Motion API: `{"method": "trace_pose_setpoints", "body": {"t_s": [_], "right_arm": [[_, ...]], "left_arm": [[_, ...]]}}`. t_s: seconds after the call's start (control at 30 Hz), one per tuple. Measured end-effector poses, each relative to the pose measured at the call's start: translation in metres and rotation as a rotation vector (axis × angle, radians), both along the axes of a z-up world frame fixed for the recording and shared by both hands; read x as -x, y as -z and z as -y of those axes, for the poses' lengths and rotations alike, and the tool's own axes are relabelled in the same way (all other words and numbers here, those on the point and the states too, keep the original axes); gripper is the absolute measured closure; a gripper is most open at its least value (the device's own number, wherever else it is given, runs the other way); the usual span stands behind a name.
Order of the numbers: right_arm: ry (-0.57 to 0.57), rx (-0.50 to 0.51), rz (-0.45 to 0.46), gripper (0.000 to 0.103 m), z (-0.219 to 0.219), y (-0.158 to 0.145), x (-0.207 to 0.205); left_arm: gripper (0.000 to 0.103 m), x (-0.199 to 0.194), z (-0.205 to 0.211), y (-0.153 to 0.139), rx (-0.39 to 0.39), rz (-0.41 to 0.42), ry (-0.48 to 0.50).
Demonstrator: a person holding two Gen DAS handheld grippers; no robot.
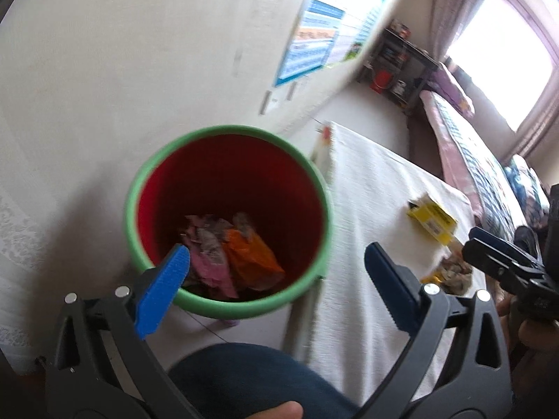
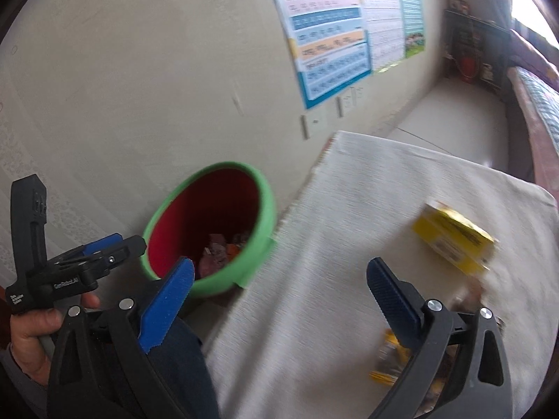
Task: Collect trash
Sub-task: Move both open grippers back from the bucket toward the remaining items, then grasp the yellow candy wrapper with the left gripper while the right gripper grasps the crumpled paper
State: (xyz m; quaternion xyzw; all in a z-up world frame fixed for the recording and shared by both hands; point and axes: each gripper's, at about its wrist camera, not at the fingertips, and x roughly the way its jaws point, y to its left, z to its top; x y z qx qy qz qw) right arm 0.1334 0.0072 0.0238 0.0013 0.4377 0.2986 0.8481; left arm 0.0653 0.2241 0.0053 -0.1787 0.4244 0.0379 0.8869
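Hovering over the green-rimmed red bin (image 1: 227,216), the left gripper (image 1: 276,272) has its blue fingers (image 1: 167,286) spread wide with nothing between them. Crumpled wrappers (image 1: 230,248), pink and orange among them, lie at the bottom of the bin, which stands on the floor against the wall, just beside the cloth-covered counter (image 2: 367,216). The right gripper (image 2: 279,296) is likewise fully open and empty, its fingers (image 2: 167,307) framing the counter's near edge.

Trash is still left on the counter: a yellow box (image 2: 454,241) lies toward the far right side, and a small heap of crumpled wrappers and yellow scraps (image 2: 387,359) sits nearer, partly hidden behind the right gripper's right-hand finger. Blur makes the heap's contents hard to tell apart.

Judging by this, one drop into the bin looks complete and the step in hand is going for the next piece. That move calls for the right gripper to come down over the heap or the box, straddle it with open fingers, and close firmly; the box looks rigid and easy, the loose scraps likelier to slip.
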Motion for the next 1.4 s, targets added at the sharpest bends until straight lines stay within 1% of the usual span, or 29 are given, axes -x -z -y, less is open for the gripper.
{"method": "trace_pose_setpoints", "body": {"t_s": [0.17, 0.47, 0.73, 0.9, 1.1, 1.3, 1.4], "right_arm": [[0.069, 0.013, 0.008, 0.007, 0.045, -0.002, 0.000], [0.187, 0.038, 0.014, 0.007, 0.122, 0.001, 0.005], [0.256, 0.067, -0.006, 0.007, 0.171, 0.014, 0.015], [0.282, 0.073, -0.034, 0.007, 0.192, 0.026, 0.013], [0.268, 0.072, -0.066, 0.007, 0.195, 0.042, 0.008], [0.244, 0.074, -0.103, 0.008, 0.189, 0.058, 0.000], [0.233, 0.076, -0.121, 0.008, 0.186, 0.067, -0.006]], "left_arm": [[0.005, -0.009, 0.045, -0.001, 0.004, -0.001, 0.091], [0.005, -0.025, 0.118, 0.002, 0.035, -0.011, 0.225], [0.005, -0.031, 0.168, 0.013, 0.062, -0.039, 0.307], [0.005, -0.034, 0.187, 0.025, 0.068, -0.071, 0.343], [0.005, -0.040, 0.198, 0.040, 0.091, -0.107, 0.354], [0.006, -0.050, 0.194, 0.052, 0.171, -0.134, 0.332], [0.010, -0.056, 0.197, 0.059, 0.206, -0.153, 0.344]]}}
